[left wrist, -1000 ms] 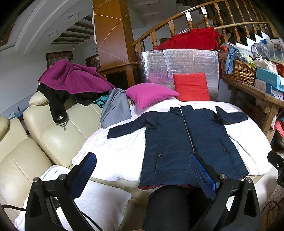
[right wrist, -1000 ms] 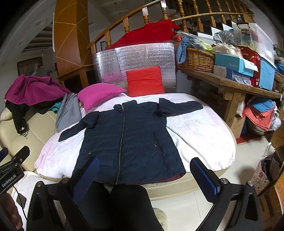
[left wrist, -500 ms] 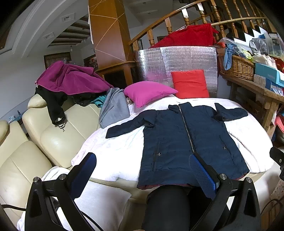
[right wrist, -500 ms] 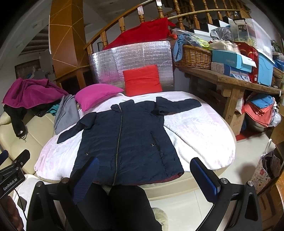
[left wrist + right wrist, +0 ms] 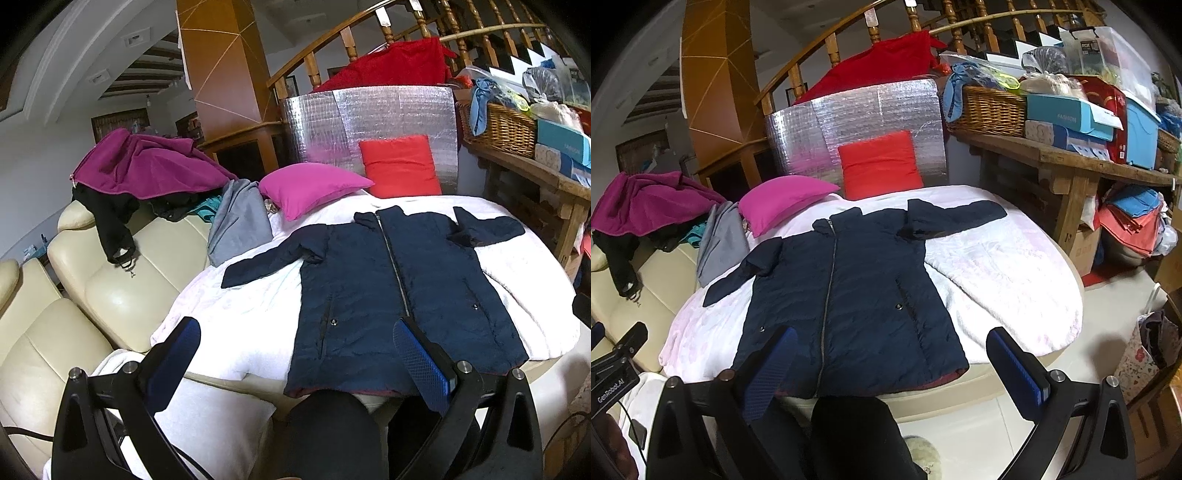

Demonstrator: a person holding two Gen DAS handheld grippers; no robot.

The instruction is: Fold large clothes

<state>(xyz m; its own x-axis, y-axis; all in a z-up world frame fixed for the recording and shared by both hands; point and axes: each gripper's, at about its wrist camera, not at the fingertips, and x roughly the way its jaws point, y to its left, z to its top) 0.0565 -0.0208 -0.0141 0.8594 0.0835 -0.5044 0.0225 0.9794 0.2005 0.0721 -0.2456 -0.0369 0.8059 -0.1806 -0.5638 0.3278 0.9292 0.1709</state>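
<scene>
left wrist view has the navy jacket (image 5: 391, 291) flat and zipped on the white blanket (image 5: 236, 317), long axis running away from the fingers, hem nearest. left gripper (image 5: 295, 354) is spread wide, grasping nothing, and sits toward the jacket's left sleeve (image 5: 273, 256). right gripper (image 5: 890, 363), also spread and unloaded, probably lies nearer the right sleeve (image 5: 955, 218).

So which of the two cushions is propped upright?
The red cushion, leaning against the silver foil panel. The pink cushion lies flat on the white blanket beside it.
</scene>
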